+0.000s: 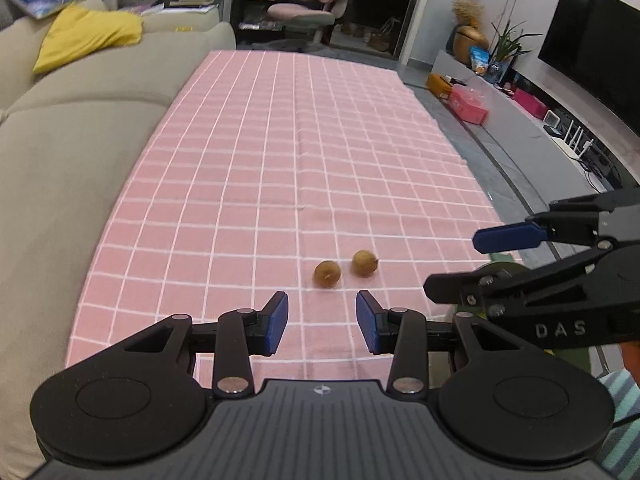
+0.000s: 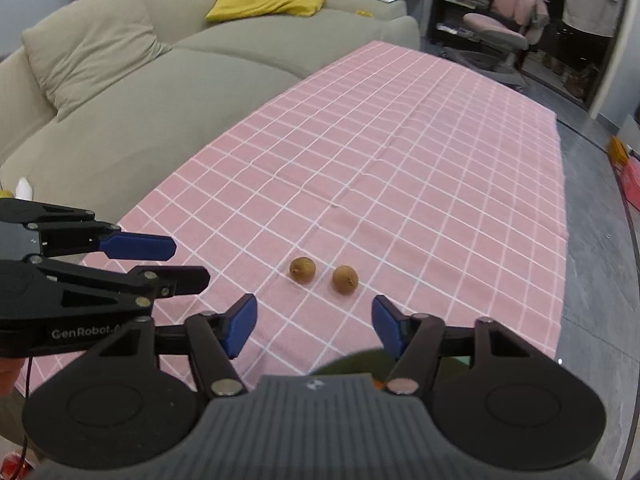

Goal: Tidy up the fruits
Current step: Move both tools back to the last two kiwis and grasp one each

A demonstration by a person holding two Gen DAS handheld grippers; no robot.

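Two small round brown fruits lie side by side on the pink checked tablecloth [image 1: 280, 152]. In the left wrist view the left fruit [image 1: 327, 274] and the right fruit [image 1: 364, 263] sit just beyond my open, empty left gripper [image 1: 322, 320]. In the right wrist view the same fruits [image 2: 302, 269] [image 2: 345, 279] lie just ahead of my open, empty right gripper [image 2: 314, 328]. The right gripper [image 1: 472, 264] shows at the right of the left wrist view; the left gripper [image 2: 188, 264] shows at the left of the right wrist view.
A beige sofa [image 1: 80, 128] with a yellow cushion [image 1: 88, 36] runs along the table's left side. A dark green object [image 2: 360, 364] lies under the right gripper at the near table edge. A pink chair [image 1: 316, 0] and a TV bench [image 1: 520, 112] stand beyond.
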